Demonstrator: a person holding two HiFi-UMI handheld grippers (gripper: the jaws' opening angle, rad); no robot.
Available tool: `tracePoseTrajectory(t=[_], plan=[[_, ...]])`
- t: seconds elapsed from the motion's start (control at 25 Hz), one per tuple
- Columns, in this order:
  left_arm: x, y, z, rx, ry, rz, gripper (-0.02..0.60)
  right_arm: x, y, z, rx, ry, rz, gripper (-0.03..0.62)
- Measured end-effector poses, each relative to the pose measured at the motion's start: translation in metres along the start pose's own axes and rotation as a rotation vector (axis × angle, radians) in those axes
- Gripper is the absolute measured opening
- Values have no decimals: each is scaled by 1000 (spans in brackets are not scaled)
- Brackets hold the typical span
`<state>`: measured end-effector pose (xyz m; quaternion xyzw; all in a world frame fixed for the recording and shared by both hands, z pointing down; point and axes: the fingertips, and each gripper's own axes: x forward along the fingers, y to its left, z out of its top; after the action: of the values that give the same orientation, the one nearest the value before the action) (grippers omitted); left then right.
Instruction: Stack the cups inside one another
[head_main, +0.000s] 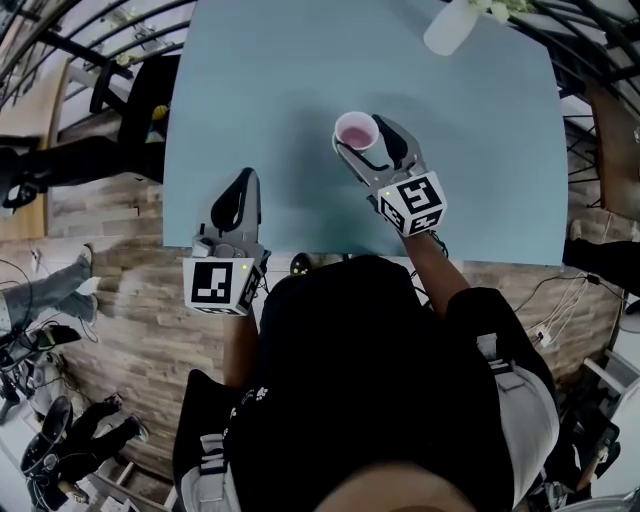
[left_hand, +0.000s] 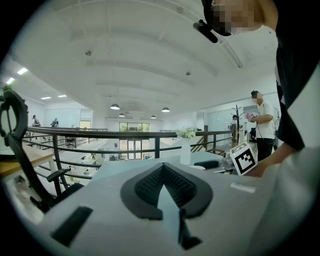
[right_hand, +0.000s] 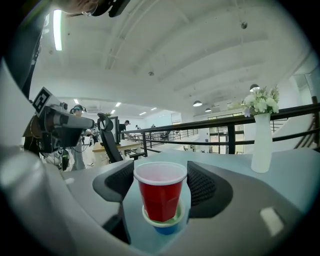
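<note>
**Q:** Where does the task's object stand, and what holds it?

**A:** The red cup (right_hand: 160, 197) stands upright with its base in a blue cup (right_hand: 165, 227) on the pale blue table (head_main: 260, 90). Most of its height shows above the blue rim. A green tinge shows inside that rim; whether a third cup lies between cannot be told. The right gripper (right_hand: 161, 175) brackets the red cup, and its ribbed pads (right_hand: 202, 185) appear to touch the wall just under the lip on both sides. The left gripper (left_hand: 162, 167) rests near the table's front edge with its jaw tips together and nothing between them.

**Q:** How will the cup handle?

**A:** Judged as a thin disposable plastic cup, it is light, smooth and easily squeezed out of round. It is best held high, where the rolled lip stiffens the wall, and with light pressure. The unheld blue cup may tip or slide.

**Q:** Any legible writing?

**A:** None. The cups show no brand. The marker cube (head_main: 415, 203) carries only black-and-white squares, and the white vase (right_hand: 262, 142) is plain.
</note>
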<state>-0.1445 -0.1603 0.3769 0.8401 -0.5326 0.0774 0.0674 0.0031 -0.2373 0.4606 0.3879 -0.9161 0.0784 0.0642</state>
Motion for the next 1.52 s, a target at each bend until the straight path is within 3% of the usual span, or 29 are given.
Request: tracePoseTrajectory(t=[0.56,1.52], plan=[[-11,12,-2,3,11,56,-17,19,0,-37,-27,99,22,336],[-11,13,0,9,5,62,-17,22,-2,-75,-47,240,36,337]])
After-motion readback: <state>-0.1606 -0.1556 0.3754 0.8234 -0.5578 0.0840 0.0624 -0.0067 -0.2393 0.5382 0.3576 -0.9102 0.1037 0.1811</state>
